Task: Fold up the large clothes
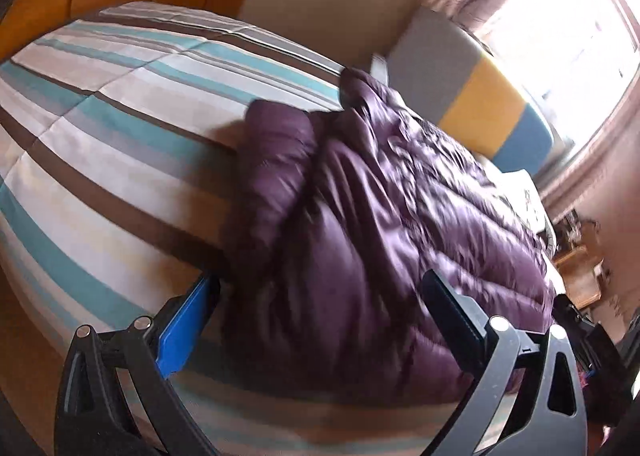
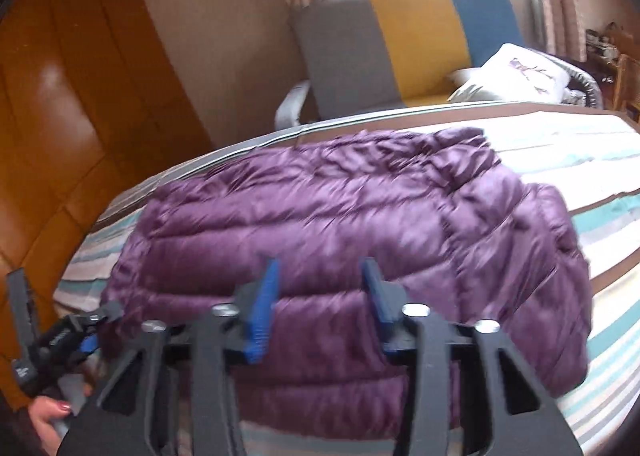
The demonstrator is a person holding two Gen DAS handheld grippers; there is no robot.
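From the left wrist camera, the left gripper (image 1: 320, 292) stands wide apart, its blue-padded finger (image 1: 182, 330) over the striped bedspread (image 1: 100, 128) and its dark finger over the purple puffer jacket (image 1: 360, 216), nothing between them. The jacket lies spread on the bed, a bulky sleeve or folded part bunched toward the middle; blur makes it hard to say which. A grey, yellow and blue chair (image 1: 476, 96) stands past the bed by the window.

From the right wrist camera, the right gripper (image 2: 320, 272) hovers parted over the jacket's (image 2: 340, 208) near edge, gripping nothing. A white pillow (image 2: 516, 72) rests on the chair (image 2: 400, 40). The left gripper (image 2: 60, 340) shows at lower left.
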